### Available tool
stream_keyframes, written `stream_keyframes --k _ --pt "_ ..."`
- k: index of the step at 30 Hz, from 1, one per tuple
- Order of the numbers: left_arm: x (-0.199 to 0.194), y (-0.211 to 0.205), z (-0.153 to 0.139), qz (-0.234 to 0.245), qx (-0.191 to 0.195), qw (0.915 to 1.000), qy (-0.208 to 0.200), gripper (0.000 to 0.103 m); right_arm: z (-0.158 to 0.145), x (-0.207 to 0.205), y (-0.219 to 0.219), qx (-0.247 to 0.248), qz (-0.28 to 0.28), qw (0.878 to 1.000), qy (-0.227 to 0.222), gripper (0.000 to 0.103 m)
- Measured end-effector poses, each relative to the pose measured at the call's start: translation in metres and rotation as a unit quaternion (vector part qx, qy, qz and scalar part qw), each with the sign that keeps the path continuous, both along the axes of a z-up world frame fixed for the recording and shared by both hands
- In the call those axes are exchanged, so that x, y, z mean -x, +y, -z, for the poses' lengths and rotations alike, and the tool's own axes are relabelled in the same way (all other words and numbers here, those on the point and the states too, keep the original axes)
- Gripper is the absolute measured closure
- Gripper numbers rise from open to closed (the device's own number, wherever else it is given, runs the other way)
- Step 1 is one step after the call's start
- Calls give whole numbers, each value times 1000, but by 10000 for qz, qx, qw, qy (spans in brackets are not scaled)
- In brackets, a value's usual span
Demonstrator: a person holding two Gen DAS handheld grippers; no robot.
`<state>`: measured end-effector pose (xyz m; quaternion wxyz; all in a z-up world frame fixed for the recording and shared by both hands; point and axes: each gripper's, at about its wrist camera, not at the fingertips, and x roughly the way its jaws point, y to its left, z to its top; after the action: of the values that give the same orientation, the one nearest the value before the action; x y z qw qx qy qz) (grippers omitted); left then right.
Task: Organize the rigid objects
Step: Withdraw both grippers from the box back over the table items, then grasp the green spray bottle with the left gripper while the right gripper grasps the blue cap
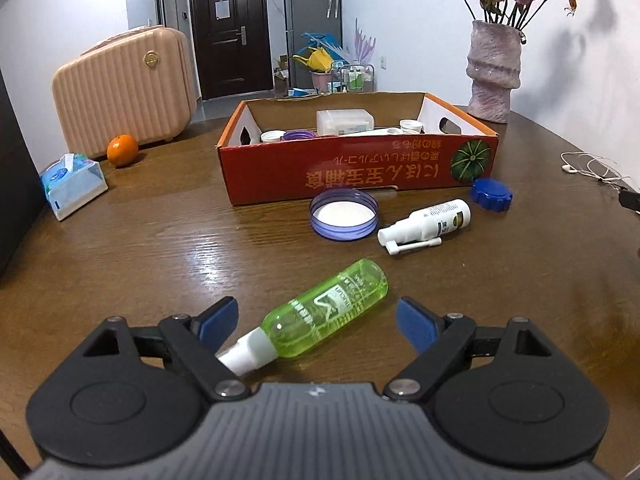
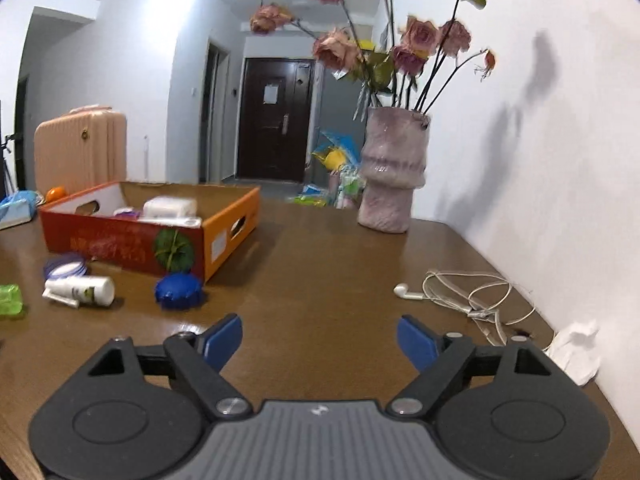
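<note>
Only leftward, a green bottle (image 1: 326, 309) between spread, empty fingers (image 1: 218, 322) (right gripper (image 2: 319, 338) likewise agape, earphones (image 2: 460, 292) beside).

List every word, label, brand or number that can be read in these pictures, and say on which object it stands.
Red cardboard box: a row of Japanese characters, upside down and too distorted to quote.
Green spray bottle: printed label, too blurred to read.
White spray bottle: small print, too small to read.
Paper on the dark door: nothing readable.
</note>
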<state>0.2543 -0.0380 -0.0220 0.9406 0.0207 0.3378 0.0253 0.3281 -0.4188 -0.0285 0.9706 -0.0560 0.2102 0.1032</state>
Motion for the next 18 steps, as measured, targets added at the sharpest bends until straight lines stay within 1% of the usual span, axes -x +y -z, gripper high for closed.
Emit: stream_keyframes --k 1,2,4,5,7,10,13,16,18 --pt "-2 -1 1 -3 1 10000 12 15 0 -4 0 -109 -95 9997 221 17" --pt "-5 -1 2 -9 -10 10000 28 15 0 -6 1 -162 -141 9993 317 18" --pt "-9 -3 4 -17 -40 10000 44 14 -3 -1 9 -152 -68 9998 138 17" --pt "-11 -3 5 -7 -45 10000 59 14 -6 2 15 -183 -129 9997 69 17" --pt "-16 -4 8 24 -45 9999 97 14 -10 3 32 -413 -380 9984 104 17" --pt "-23 -3 11 79 -43 9999 106 14 -8 0 66 -674 -805 9940 294 17" --pt "-28 1 13 153 -65 9998 138 14 -3 -8 100 -718 -1143 9901 391 17" --pt "-24 5 16 328 -170 9993 105 14 4 -23 129 -729 -1286 9873 584 18" --pt "-21 13 20 425 -251 9987 126 14 9 -33 140 -719 -1350 9854 751 19"
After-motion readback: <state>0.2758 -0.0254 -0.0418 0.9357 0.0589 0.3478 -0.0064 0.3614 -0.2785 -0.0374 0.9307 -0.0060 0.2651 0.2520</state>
